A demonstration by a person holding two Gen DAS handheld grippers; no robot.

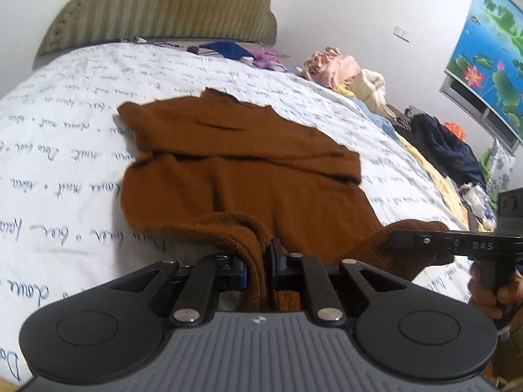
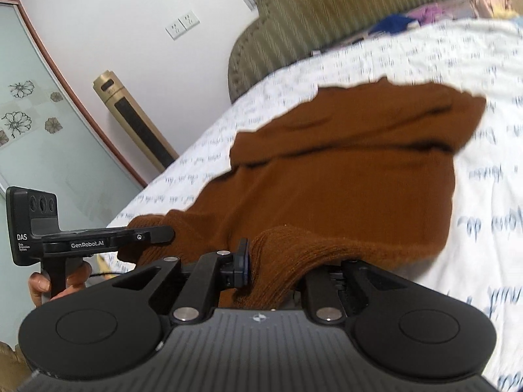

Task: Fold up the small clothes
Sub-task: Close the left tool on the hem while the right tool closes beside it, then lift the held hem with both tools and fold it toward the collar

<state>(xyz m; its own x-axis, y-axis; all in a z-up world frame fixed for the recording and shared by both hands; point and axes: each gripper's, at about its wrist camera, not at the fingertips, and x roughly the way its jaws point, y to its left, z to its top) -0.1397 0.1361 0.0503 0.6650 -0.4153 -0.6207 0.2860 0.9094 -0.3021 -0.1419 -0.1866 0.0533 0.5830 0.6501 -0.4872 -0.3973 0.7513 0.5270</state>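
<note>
Both tongs (image 1: 256, 266) (image 2: 278, 271) on brown garment's (image 1: 235, 163) near hem

Bare bedspread (image 1: 65, 150) flanks the sweater (image 1: 242, 163); clothes pile (image 1: 336, 68) crowds the right edge.

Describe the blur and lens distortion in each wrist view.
Left wrist view: fisheye bends the bedspread and wall picture into curves; the brown sweater is slightly soft. Right wrist view: heavier motion blur smears the bedspread print at right and the headboard, while the right gripper stays sharp.
</note>
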